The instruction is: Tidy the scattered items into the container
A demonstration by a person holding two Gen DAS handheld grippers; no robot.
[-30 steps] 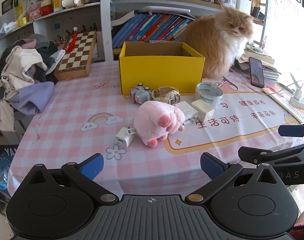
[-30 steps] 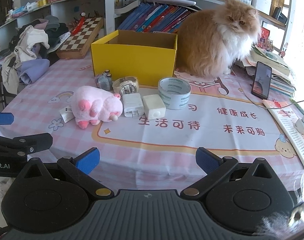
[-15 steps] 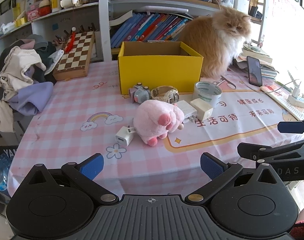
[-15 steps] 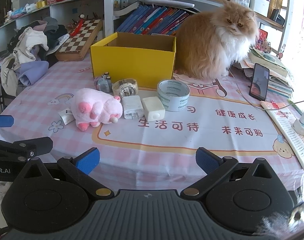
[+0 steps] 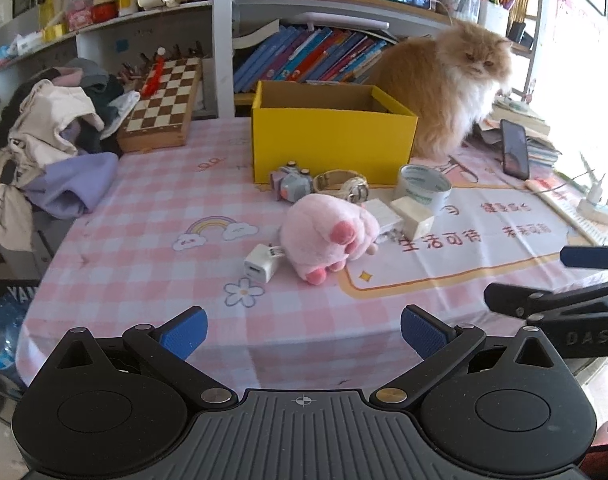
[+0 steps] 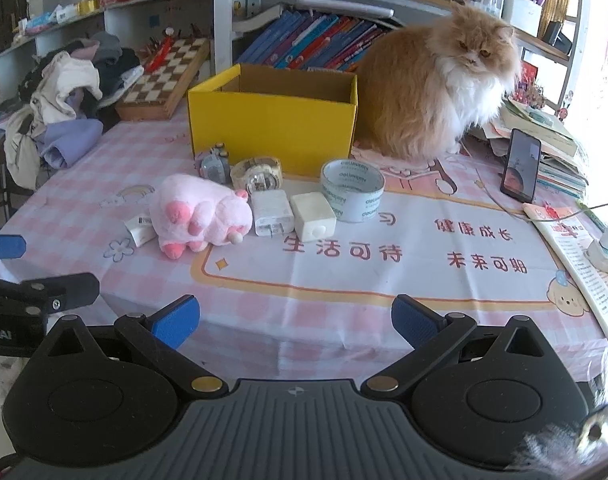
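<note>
The left claw and the right claw both hang just off the near edge of the worktop. Each one has its two blue pads spread wide with nothing between them. I think they wait there because no toy or gadget is picked yet.

The yellow box sits toward the far edge, open on top, so things can drop in. The scattered things lie in a bunch just in front of it: a pink plush toy, a tape roll, a watch, a tiny toy camera, two white blocks side by side, and a small white charger touching the plush.

A fluffy cat sits beside the box, at its right.

The box walls hide its floor, so I cannot tell if anything is inside. The plush covers part of the small charger in the right view.
</note>
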